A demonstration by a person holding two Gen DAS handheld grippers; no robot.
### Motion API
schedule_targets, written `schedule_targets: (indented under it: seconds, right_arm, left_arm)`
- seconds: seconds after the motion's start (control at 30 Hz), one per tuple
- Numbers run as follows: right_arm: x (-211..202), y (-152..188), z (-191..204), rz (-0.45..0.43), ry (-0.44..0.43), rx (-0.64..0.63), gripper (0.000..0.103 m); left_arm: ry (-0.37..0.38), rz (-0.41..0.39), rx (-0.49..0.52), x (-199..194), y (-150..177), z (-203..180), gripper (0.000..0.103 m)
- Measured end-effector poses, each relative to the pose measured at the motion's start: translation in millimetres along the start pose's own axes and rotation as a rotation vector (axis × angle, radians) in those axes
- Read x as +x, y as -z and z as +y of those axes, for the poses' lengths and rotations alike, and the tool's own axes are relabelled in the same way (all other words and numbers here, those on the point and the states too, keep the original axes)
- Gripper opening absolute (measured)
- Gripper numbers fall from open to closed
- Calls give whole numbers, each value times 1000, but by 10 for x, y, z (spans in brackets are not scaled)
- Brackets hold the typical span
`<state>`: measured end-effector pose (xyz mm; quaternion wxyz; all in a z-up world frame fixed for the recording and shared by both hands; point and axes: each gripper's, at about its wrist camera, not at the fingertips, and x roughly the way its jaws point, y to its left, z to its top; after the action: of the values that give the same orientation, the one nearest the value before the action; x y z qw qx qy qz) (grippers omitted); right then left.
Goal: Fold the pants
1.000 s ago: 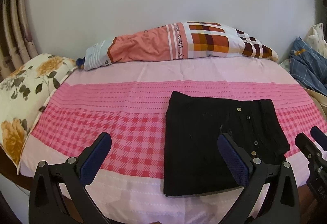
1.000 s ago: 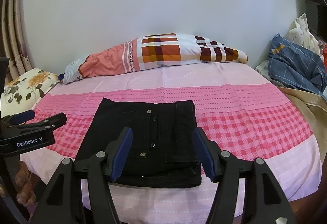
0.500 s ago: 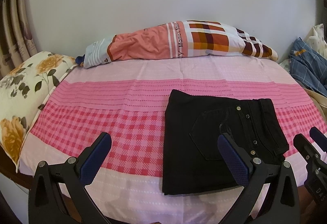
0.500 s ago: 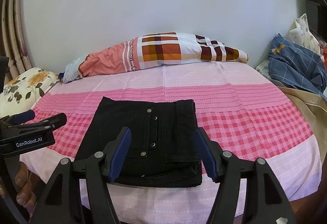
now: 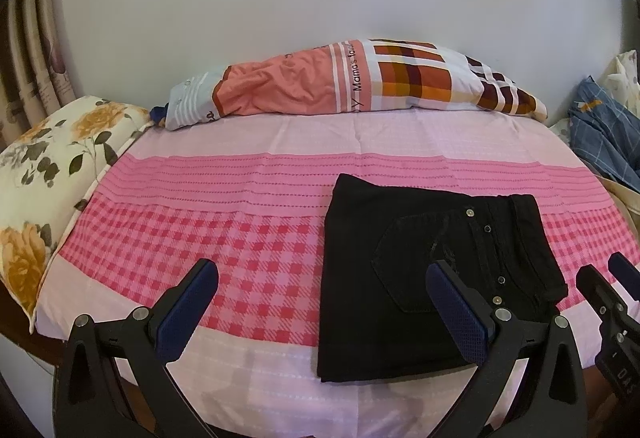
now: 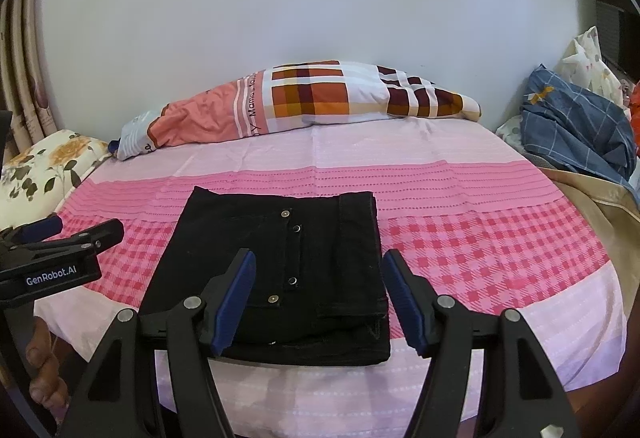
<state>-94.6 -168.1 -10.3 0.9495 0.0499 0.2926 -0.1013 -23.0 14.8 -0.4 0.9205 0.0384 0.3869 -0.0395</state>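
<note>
Black pants [image 5: 420, 278] lie folded into a neat rectangle on the pink checked bedsheet [image 5: 200, 238], near the bed's front edge. They also show in the right wrist view [image 6: 288, 270], with snap buttons on top. My left gripper [image 5: 322, 312] is open and empty, held back from the bed with the pants' left edge between its fingers in view. My right gripper [image 6: 322, 302] is open and empty, just short of the pants' near edge. The left gripper [image 6: 60, 238] also shows at the left of the right wrist view.
A patchwork pillow [image 5: 352, 82] lies along the wall at the back. A floral pillow [image 5: 44, 182] sits at the bed's left edge. Blue checked cloth [image 6: 576, 130] is heaped at the right. The wall stands close behind the bed.
Both grippers have drawn back and up slightly from the bed. The folded pants have not moved.
</note>
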Motion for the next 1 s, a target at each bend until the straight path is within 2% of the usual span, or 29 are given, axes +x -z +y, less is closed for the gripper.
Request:
schedule_targets:
  seconds: [1.0]
  right_arm:
    - [27,26,23,4,6,-6,63]
  left_arm:
    - [-34,2,-14,-37,7,59,103]
